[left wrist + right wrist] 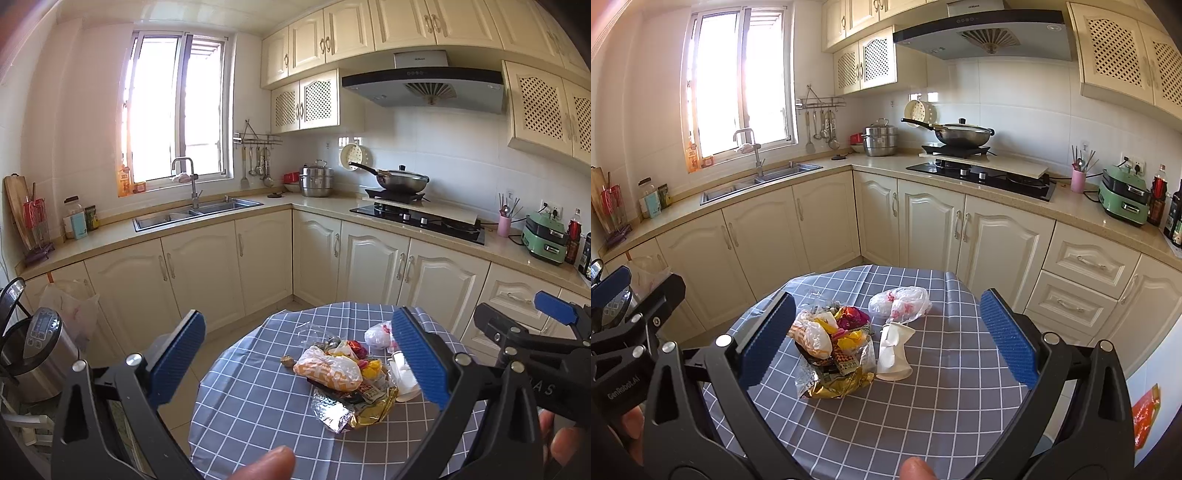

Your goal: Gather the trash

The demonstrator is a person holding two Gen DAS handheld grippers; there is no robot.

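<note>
Up above a round table [923,424] covered in a grey-blue checked cloth, both grippers hang in the air with nothing between their blue pads. The left gripper [299,358] has its jaws spread wide and released, and the right gripper [886,338] is likewise fully parted. Trash lies bunched near the middle of the table, a little toward its far edge: a heap of wrappers [834,347] with an orange-and-white plastic bag [327,369] on its left side, a gold foil packet [836,386] at the heap's near edge, and red and yellow scraps on top. Just beside the heap on its right lies a crushed white paper cup [894,350], tipped on its side with its mouth toward the near edge. Beyond the cup, closer to the far edge, sits a knotted white plastic bag with red print [899,302], apart from the heap. A fingertip [266,463] shows at the bottom of the left wrist view. Each gripper appears at the side of the other's view, level with the table's edge.
</note>
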